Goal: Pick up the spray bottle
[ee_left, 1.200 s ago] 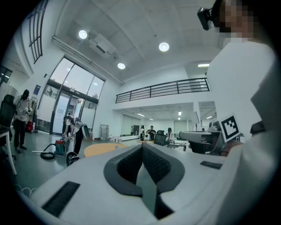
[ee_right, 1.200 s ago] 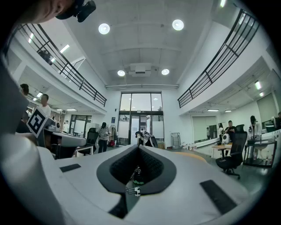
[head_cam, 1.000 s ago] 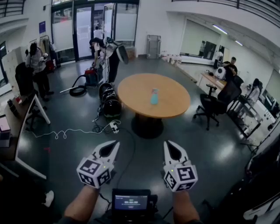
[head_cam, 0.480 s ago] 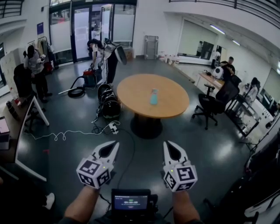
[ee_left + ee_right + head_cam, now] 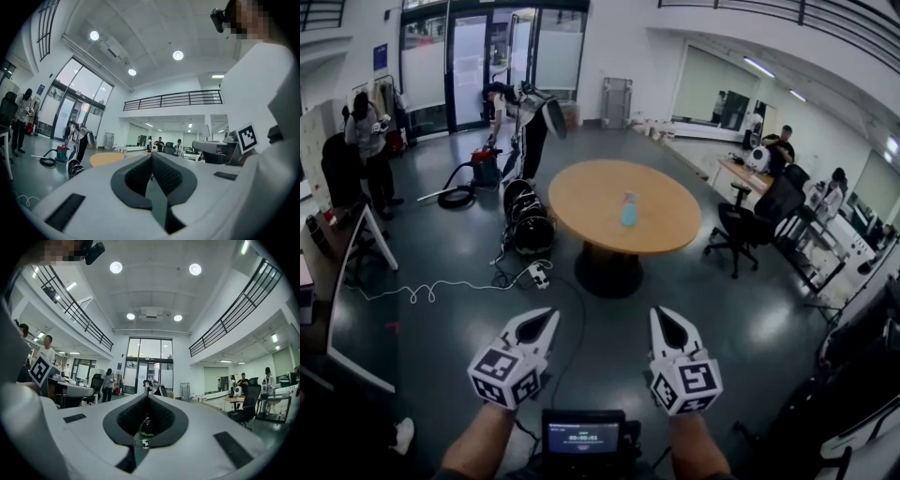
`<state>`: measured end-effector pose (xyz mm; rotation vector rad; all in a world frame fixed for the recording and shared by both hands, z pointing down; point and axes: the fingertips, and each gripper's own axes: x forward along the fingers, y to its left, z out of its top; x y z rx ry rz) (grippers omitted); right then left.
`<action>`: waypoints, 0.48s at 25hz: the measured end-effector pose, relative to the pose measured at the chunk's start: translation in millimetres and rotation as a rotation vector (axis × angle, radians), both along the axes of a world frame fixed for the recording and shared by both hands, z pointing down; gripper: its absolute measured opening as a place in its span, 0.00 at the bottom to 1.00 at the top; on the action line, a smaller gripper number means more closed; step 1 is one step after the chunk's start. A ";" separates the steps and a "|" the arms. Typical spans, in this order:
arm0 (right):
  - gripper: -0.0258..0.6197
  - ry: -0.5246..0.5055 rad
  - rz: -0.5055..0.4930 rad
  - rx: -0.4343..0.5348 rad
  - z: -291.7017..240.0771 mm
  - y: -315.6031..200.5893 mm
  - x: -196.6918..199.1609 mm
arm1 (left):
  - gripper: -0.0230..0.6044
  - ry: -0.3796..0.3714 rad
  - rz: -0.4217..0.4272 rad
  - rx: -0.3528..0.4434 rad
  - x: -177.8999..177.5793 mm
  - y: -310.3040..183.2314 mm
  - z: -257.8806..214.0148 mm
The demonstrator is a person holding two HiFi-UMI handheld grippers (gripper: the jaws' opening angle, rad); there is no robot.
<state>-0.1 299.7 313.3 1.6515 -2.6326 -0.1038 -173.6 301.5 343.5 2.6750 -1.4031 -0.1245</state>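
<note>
Head view takes in a large hall with a dark, glossy floor. At the far left a person (image 5: 364, 131) stands by the wall. A white cable (image 5: 441, 286) snakes over the floor to a power strip (image 5: 540, 274). Further back, a red vacuum cleaner (image 5: 485, 169) sits beside a second person (image 5: 528, 117), who bends forward in front of the glass doors (image 5: 478, 66). A heap of black round gear (image 5: 528, 220) lies on the floor just left of the round wooden table (image 5: 581, 192).

The spray bottle (image 5: 630, 208), pale blue, stands upright near the middle of that table top, well apart from both grippers. To the right of the table is a black office chair (image 5: 741, 230), and beyond it people sit at desks (image 5: 783, 145).

In the foreground the left gripper (image 5: 550, 315) and the right gripper (image 5: 660, 312) hang side by side above the floor. Both point toward the table, with a bare forearm behind each. A small lit screen (image 5: 581, 436) sits between the forearms at the bottom edge.

Left gripper view shows its jaws pressed together with nothing between them. Right gripper view shows the same: jaws closed on each other, holding nothing.
</note>
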 end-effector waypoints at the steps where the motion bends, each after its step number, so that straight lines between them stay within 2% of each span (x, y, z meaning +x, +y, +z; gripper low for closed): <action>1: 0.05 0.008 0.001 0.000 0.7 1.0 -2.9 | 0.04 0.004 0.006 -0.003 -2.3 0.1 2.1; 8: 0.05 0.024 0.013 0.004 6.6 5.7 -23.2 | 0.04 0.037 0.032 -0.013 -23.9 -0.9 9.5; 12: 0.05 0.018 0.018 0.014 3.3 0.4 -27.0 | 0.04 0.030 0.046 -0.017 -26.3 -4.3 10.6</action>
